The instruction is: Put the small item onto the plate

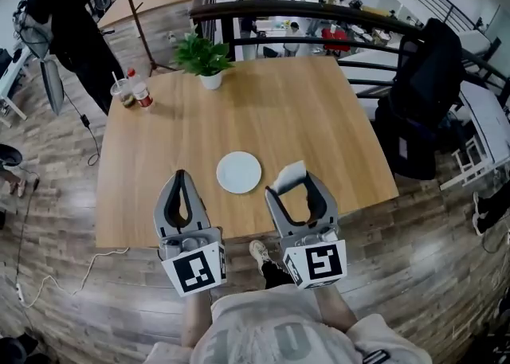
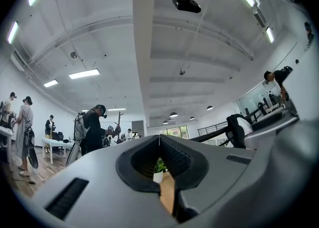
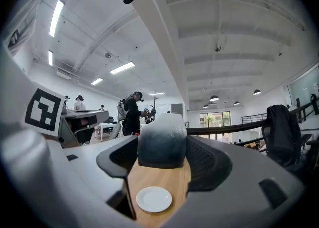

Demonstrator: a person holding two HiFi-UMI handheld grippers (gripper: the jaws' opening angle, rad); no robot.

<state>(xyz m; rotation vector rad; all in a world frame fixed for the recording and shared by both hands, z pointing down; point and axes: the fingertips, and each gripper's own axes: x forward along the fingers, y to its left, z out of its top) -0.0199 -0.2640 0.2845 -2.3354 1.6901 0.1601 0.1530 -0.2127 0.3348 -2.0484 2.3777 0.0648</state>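
A small white plate lies on the wooden table near its front edge; in the right gripper view the plate shows below the jaws. My right gripper hovers just right of the plate, shut on a small white-and-grey block, which fills the gap between the jaws. My left gripper hangs left of the plate, its jaws pressed together with nothing held. In the left gripper view the left gripper points up and away over the table.
A potted plant stands at the table's far edge, with a cup and a bottle at the far left corner. A dark bag on a chair sits right of the table. A person stands at far left, and a railing runs behind.
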